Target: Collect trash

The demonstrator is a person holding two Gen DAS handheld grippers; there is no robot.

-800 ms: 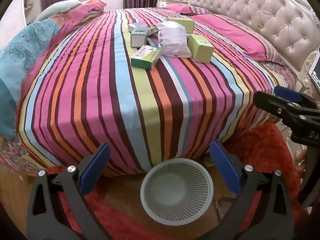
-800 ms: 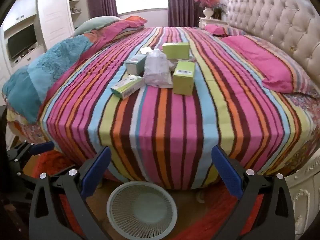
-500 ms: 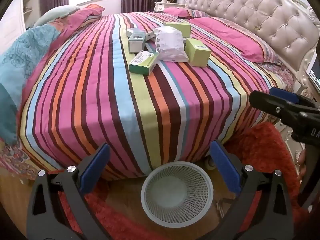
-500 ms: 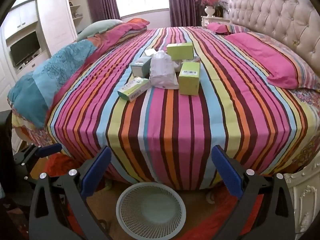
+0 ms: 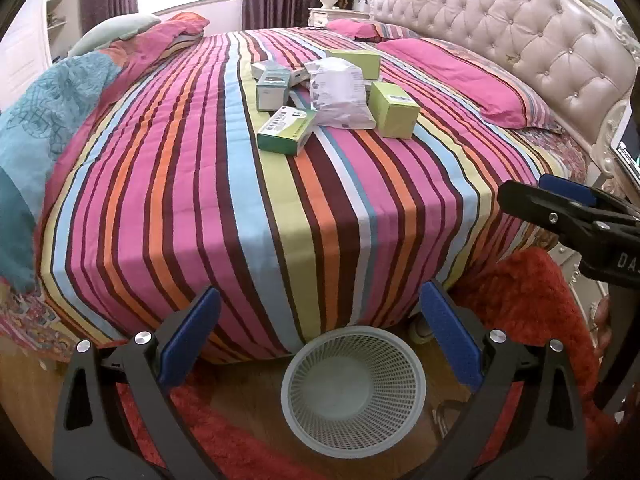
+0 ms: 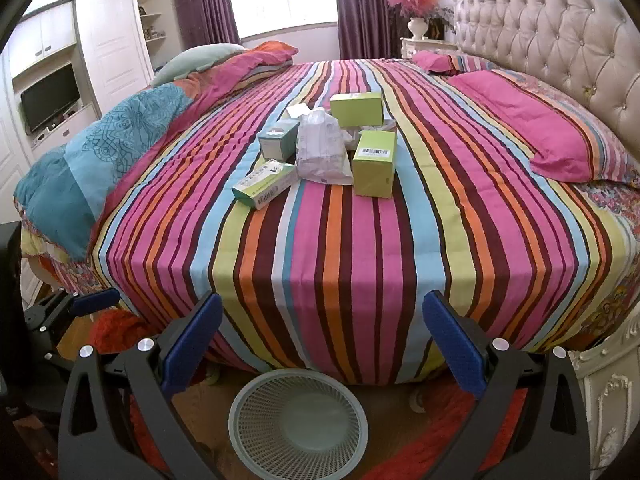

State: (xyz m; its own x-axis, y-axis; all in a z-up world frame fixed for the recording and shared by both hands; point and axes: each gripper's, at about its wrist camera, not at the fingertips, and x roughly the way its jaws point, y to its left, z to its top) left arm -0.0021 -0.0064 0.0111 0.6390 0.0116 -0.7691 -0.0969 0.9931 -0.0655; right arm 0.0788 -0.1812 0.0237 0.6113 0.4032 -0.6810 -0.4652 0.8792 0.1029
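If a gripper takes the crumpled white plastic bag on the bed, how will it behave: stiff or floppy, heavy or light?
The white plastic bag looks crinkled and thin, so it will probably be floppy and sag below the jaws. It seems light, though contents may show through it. It leans against the lime-green box, which stands on end and might tip if the bag drags on it.

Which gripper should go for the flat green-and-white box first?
Left, marginally. The green-and-white box lies at the pile's left front corner, nearest the left gripper; the right gripper sits further right. Both have open jaws, empty, short of the bed, above the basket.
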